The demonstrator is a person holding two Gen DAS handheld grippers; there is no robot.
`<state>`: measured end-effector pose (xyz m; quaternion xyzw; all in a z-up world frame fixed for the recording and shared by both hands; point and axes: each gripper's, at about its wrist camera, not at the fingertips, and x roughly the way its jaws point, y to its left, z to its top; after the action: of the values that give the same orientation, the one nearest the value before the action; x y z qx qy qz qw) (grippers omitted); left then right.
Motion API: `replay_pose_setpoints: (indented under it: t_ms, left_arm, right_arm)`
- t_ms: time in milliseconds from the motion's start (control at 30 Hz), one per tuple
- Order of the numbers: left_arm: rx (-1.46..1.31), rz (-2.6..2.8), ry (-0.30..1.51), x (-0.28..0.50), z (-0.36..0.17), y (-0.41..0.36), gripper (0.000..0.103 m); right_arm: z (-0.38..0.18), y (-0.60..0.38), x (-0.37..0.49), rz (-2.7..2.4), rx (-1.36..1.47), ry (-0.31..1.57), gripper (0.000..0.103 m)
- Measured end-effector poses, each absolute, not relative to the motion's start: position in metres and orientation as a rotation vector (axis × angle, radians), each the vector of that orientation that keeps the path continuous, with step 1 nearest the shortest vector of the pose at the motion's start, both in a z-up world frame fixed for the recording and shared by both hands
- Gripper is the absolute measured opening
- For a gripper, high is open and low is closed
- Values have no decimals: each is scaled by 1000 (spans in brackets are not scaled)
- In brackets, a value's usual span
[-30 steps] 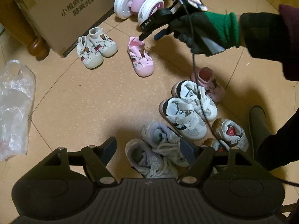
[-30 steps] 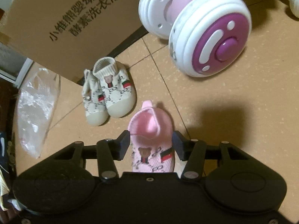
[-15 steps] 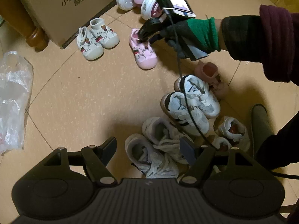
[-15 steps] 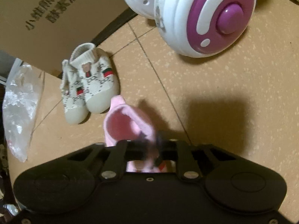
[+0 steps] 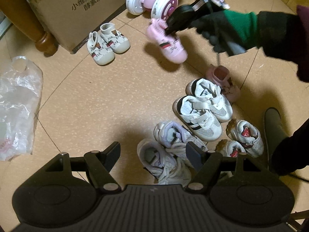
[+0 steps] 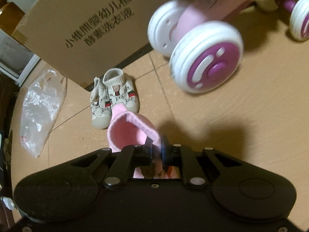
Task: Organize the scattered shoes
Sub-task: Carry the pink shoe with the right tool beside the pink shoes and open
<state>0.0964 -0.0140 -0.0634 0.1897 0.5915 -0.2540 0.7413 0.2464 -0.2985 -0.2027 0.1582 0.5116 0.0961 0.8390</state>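
While the right tongs (image 6: 156,149) pinch the knitted collar of a pink baby shoe (image 5: 168,42), their jaws having just closed on it, the shoe hangs clear of the floor (image 5: 108,100) with its shadow lying on the tiles beneath it. A gloved hand (image 5: 222,29) with a green cuff carries these tongs, seen from the left wrist view just in front of a pink ride-on toy (image 5: 154,2) with white and purple wheels. The held shoe's toe tilts downward and toward the camera in that view; from the right wrist view its open collar faces up between the two pads. A cream pair of baby shoes (image 5: 108,43) stands side by side on the floor beside a cardboard box (image 5: 77,7) printed with Chinese characters, near the held shoe but apart from it. The second pink shoe (image 5: 222,81) lies well apart on the floor, touching a pair of white sneakers with black stripes (image 5: 202,108). Nearer the left tongs (image 5: 153,154) lie a lavender-white pair (image 5: 168,150) with loose laces and a small white pair with red lining (image 5: 245,137). The left tongs stand wide apart with nothing between them, hovering over the lavender-white pair. A crumpled clear plastic bag (image 5: 17,104) rests at the left edge, near a wooden furniture leg (image 5: 42,36).
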Motion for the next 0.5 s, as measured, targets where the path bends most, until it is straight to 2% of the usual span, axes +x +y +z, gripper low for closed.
replay_pose_setpoints:
  t_ms: [300,500]
  left_arm:
    - [450,-556,1265,91,-55,-14,74]
    - [472,-575,1241,88,-50,-25,74]
  right_arm:
    - [-174,-362,205,127,232,1103,9]
    - [-178,-395,174,80,173,1141,9]
